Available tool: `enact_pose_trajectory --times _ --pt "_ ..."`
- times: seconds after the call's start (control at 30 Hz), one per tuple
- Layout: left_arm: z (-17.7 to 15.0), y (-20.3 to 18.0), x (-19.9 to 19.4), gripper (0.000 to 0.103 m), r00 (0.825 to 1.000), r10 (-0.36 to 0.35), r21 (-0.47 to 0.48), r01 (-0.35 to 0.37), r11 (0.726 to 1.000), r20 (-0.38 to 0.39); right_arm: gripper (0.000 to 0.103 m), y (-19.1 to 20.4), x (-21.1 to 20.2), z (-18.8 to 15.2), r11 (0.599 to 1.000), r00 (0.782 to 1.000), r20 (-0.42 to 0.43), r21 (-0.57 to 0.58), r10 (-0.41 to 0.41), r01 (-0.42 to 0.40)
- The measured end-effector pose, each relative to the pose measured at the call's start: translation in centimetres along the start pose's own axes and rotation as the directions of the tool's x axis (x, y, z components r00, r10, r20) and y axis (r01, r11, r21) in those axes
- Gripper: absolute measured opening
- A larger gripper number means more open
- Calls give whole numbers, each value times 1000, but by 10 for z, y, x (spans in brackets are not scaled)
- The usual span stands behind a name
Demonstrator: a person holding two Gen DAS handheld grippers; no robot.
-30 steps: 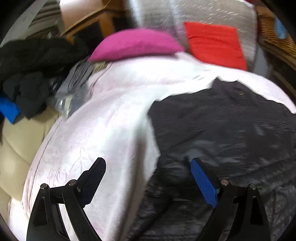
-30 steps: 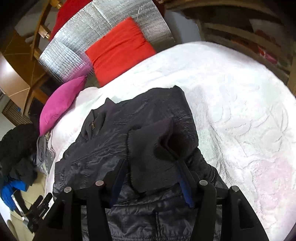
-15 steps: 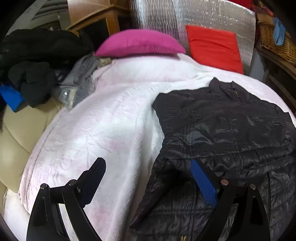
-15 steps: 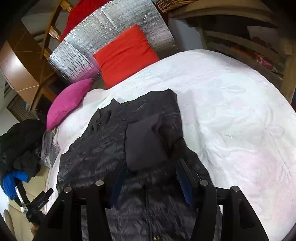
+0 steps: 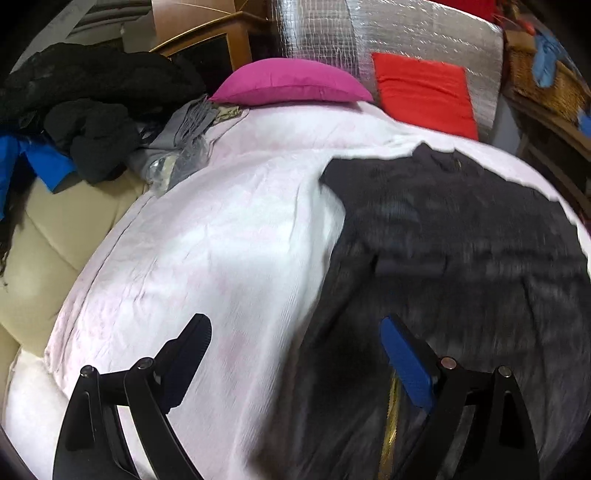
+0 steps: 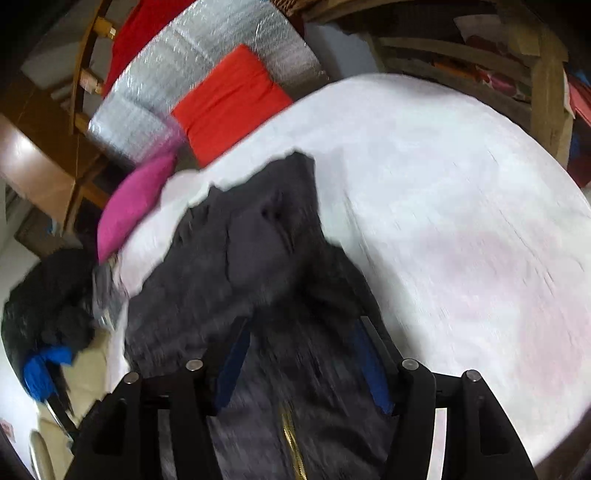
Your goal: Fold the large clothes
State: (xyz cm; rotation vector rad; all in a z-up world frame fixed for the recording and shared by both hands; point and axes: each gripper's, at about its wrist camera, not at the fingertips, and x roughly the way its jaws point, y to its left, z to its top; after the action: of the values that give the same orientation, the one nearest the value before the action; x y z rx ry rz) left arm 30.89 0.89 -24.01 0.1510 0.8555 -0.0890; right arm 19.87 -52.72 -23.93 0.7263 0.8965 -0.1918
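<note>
A dark quilted jacket (image 5: pixel 461 240) with a gold zipper (image 5: pixel 391 417) lies spread on the white-pink bedspread (image 5: pixel 221 240). My left gripper (image 5: pixel 295 325) is wide open above the jacket's left edge, one finger over the bedspread and the blue-padded one over the fabric. In the right wrist view the jacket (image 6: pixel 258 258) runs under and between the fingers of my right gripper (image 6: pixel 304 325). Its jaws are opening, and a folded-in sleeve lies on the jacket body just ahead. Both views are motion-blurred.
A magenta pillow (image 5: pixel 291 81), a red cushion (image 5: pixel 424 92) and a silver foil panel (image 5: pixel 369 29) stand at the bed's far end. Dark clothes (image 5: pixel 92 110) are heaped on a beige seat at the left. A wicker basket (image 5: pixel 546 81) and wooden shelves flank the right.
The sleeve cuff that stood between the right fingers has sunk onto the jacket body. Both grippers have slid across the bed. The left gripper stays wide open.
</note>
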Motion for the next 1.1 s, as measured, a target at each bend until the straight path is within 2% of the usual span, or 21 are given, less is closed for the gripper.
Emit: enact_pose_trajectory --times 0.07,0.17,0.23,0.37,0.47,0.53,0.77,0.93,1.1 --pt "-22 7 -9 93 1000 -4 34 4 999 -5 65 -3 -5 -23 999 999 -37 -44 -27 26" --pt "-57 6 -25 93 999 47 114 -48 992 13 65 -9 -14 -59 995 995 -71 -77 -74 68" --pt "-80 5 -36 93 999 48 150 -49 987 9 65 -10 -23 -84 990 991 -79 -97 -109 101" --pt "-117 6 -47 93 998 4 140 5 990 -60 66 -4 -38 -127 977 985 -67 -152 -158 147" --pt "-137 6 -49 93 989 -65 99 78 992 -132 67 1 -43 -154 966 978 -73 -187 -194 177" --pt "-147 3 -52 93 985 -77 88 91 992 -152 67 4 -42 -166 958 974 -85 -215 -212 190" --pt "-155 8 -57 93 978 -105 52 116 992 -181 67 -7 -46 -179 966 975 -97 -182 -201 182" --pt "-159 19 -44 93 959 -153 -5 156 988 -241 67 -19 -43 -182 977 974 -122 -123 -189 174" --pt "-165 25 -34 93 935 -216 -54 210 976 -282 67 -19 -34 -187 975 968 -162 -138 -194 172"
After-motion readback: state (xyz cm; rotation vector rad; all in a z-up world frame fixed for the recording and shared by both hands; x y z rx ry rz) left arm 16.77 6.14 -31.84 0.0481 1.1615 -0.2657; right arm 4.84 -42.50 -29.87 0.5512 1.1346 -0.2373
